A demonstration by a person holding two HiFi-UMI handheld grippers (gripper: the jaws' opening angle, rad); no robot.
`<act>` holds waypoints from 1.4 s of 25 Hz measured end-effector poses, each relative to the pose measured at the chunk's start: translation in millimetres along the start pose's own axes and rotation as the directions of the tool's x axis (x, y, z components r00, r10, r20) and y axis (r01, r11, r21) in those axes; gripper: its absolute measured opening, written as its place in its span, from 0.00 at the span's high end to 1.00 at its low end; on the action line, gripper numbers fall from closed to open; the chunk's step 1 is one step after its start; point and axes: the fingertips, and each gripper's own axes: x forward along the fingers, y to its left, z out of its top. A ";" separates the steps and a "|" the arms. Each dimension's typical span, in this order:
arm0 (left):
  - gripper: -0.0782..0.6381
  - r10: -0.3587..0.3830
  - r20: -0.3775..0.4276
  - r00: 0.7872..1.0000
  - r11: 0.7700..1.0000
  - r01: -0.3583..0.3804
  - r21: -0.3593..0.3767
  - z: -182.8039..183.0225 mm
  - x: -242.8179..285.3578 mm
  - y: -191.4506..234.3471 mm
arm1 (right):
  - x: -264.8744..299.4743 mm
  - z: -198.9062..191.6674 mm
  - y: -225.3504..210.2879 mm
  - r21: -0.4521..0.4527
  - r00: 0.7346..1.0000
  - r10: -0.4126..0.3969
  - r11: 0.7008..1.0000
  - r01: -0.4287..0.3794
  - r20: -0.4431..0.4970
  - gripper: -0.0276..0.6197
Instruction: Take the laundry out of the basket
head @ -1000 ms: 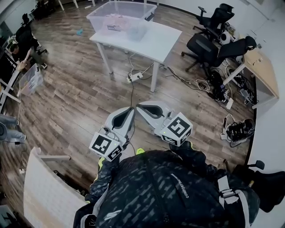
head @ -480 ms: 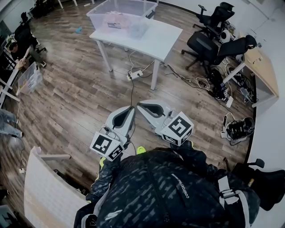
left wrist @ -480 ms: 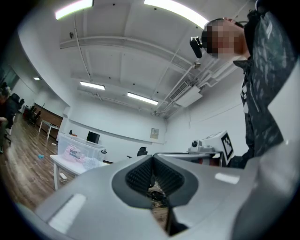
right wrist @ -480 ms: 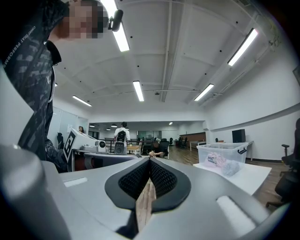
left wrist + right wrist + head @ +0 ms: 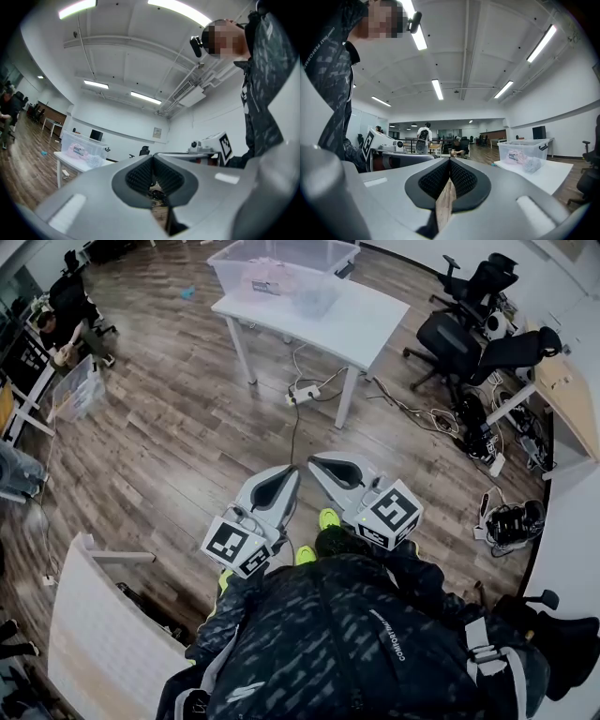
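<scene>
A clear plastic basket [image 5: 281,263] stands on the white table [image 5: 366,324] across the room, with pink laundry [image 5: 267,279] and a grey piece [image 5: 314,304] inside. I hold both grippers close to my chest, far short of the table. The left gripper [image 5: 294,470] and right gripper [image 5: 313,461] point toward it side by side, both shut and empty. In the left gripper view the basket [image 5: 83,149] shows small at the left. In the right gripper view the basket [image 5: 526,152] sits at the right on the table [image 5: 548,176].
Wood floor lies between me and the table, with a power strip [image 5: 305,392] and cables under it. Office chairs [image 5: 469,334] and a wooden desk [image 5: 574,395] stand at the right. A white desk [image 5: 94,634] is at my lower left, a seated person [image 5: 64,320] far left.
The head view has shifted: table and basket slid right and up in the picture. Both grippers stay shut and side by side in front of me.
</scene>
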 end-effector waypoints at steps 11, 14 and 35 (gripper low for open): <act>0.90 0.037 -0.016 0.999 0.999 -0.038 -0.018 -10.2 48.8 43.4 | 26.9 -9.4 -61.2 0.004 1.000 0.022 1.000 -0.021 -0.009 0.96; 0.90 0.035 -0.025 0.999 0.999 -0.035 -0.017 -10.3 74.3 63.4 | 39.2 -9.2 -93.8 0.015 1.000 0.016 1.000 -0.016 -0.005 0.96; 0.90 0.138 -0.063 0.988 0.989 -0.141 -0.043 -13.3 258.7 207.0 | 118.8 -11.8 -309.6 0.089 0.996 0.091 0.992 -0.089 -0.014 0.96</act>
